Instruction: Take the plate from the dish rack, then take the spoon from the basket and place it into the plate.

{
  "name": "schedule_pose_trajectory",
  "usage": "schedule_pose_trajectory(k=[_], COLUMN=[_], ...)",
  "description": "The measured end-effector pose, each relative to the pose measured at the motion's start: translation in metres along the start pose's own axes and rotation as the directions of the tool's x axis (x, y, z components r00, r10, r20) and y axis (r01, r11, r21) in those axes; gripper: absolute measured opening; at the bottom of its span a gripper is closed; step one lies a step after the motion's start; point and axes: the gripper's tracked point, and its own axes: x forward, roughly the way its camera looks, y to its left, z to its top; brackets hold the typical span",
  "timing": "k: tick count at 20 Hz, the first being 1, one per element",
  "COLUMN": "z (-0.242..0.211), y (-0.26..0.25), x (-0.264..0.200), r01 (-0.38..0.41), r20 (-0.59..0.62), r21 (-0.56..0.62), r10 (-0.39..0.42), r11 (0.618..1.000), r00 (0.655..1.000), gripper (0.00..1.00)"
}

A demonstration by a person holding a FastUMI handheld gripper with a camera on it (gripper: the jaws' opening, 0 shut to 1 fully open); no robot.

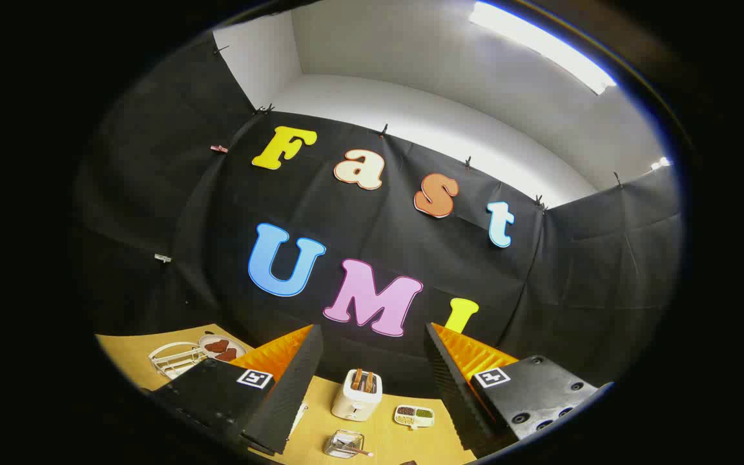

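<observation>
My gripper (372, 329) is open, held high above the wooden table (385, 433) with nothing between its fingers. A white wire dish rack (175, 359) stands on the table beyond the left finger, partly hidden by it. Whether a plate sits in the rack I cannot tell. Just behind the rack lies a pale plate (222, 349) with dark brown pieces on it. Below the gap between the fingers sits a small see-through basket (344, 444), and a spoon (360, 451) lies in it with its handle sticking out to the right.
A white toaster (358, 394) with two slices in it stands between the fingers, beyond the basket. To its right is a small divided dish (414, 416) of beans and seeds. The black cloth wall rises behind the table.
</observation>
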Motion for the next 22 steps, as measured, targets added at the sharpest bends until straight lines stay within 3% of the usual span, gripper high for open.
schedule_pose_trajectory(k=[17,22], z=[-0.006,-0.030], y=[0.021,0.040], x=[0.019,0.031], r01=[-0.043,-0.109], r20=[-0.017,-0.103], r21=[0.001,0.014], r10=[0.043,0.110], r11=[0.999,0.994], r00=[0.999,0.989], gripper=[0.97,0.97])
